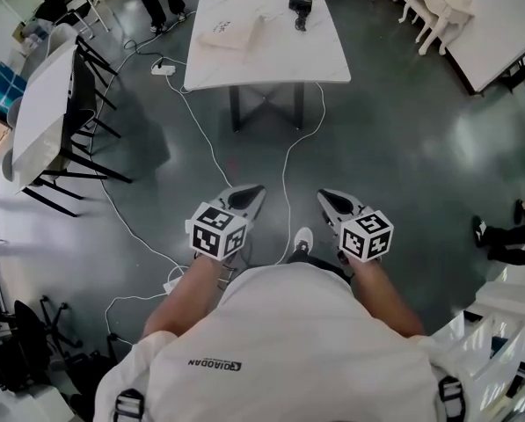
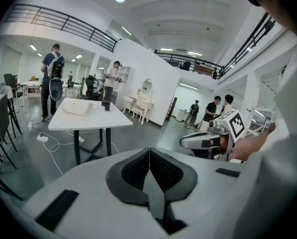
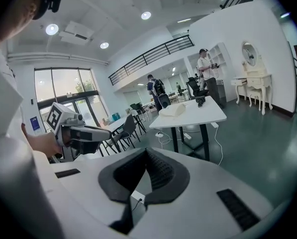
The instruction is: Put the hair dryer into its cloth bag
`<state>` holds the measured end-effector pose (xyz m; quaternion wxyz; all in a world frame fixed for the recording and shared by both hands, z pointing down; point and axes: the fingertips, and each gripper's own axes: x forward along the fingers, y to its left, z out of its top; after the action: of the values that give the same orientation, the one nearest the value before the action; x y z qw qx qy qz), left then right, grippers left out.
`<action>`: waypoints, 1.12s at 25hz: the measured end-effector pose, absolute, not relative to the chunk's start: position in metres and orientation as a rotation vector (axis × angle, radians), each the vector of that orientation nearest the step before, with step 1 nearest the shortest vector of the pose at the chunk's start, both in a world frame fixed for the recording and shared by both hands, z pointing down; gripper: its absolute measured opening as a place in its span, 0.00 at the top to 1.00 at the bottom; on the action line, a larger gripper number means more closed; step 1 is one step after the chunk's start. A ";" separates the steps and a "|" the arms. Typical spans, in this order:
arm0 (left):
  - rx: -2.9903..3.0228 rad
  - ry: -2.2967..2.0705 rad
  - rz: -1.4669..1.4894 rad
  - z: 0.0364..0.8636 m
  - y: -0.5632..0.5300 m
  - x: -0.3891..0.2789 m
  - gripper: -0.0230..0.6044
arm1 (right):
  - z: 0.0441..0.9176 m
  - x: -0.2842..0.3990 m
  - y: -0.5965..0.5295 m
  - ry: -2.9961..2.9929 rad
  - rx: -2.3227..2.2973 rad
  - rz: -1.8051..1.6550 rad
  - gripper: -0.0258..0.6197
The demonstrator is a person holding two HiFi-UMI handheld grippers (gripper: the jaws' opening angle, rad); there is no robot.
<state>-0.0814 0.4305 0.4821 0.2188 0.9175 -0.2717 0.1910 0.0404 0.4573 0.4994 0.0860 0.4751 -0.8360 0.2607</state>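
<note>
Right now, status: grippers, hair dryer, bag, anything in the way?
Left gripper, right gripper both shut, empty. Black hair dryer and cream cloth bag on white table, untouched. White cables cross the floor between.

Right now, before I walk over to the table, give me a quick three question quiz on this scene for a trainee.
1. True or false: the hair dryer is already inside the cloth bag.
2. The dryer and bag lie on: A) the white table, B) the floor, C) a chair.
3. What do the left gripper and right gripper hold?
Key: 1 false, the dryer lies out in the open beside the bag. 2 A. 3 nothing; both are shut and empty.
</note>
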 end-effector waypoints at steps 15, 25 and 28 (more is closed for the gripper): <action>2.507 -0.913 0.569 0.484 0.349 0.004 0.92 | 0.494 0.124 0.371 -2.573 1.255 0.698 0.93; 2.460 -0.949 0.632 0.500 0.330 0.025 0.92 | 0.522 0.144 0.349 -2.563 1.176 0.751 0.93; 2.446 -0.944 0.642 0.503 0.323 0.024 0.92 | 0.523 0.145 0.340 -2.560 1.169 0.748 0.93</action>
<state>0.0243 0.3230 0.5032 0.2195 0.8840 -0.3414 0.2320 0.1452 0.3401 0.5227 0.1144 0.3988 -0.8734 0.2552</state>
